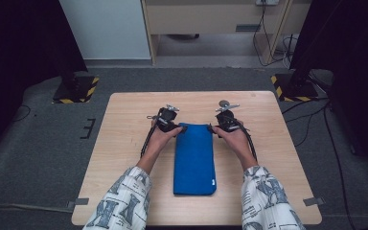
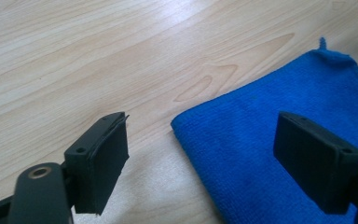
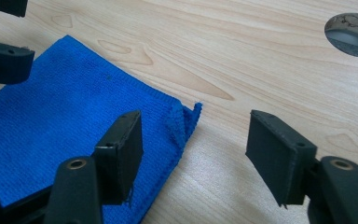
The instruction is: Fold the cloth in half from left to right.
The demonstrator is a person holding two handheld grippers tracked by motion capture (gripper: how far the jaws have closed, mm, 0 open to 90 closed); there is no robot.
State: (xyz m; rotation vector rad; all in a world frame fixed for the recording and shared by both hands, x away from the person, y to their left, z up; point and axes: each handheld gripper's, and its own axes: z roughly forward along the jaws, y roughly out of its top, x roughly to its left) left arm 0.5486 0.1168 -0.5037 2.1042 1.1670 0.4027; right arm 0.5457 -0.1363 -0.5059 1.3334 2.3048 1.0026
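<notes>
Blue cloth (image 1: 194, 159) lay folded lengthwise at mid table (image 1: 124, 143), long axis running away from the person. L gripper (image 2: 200, 154) sat at the cloth's far left corner, jaws apart, corner between them but pads not pressing. R gripper (image 3: 196, 154) was at the far right corner, jaws also apart around that corner, nothing gripped.

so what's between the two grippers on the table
In the high view, the far end of the folded blue cloth lies between the left gripper and the right gripper.
</notes>
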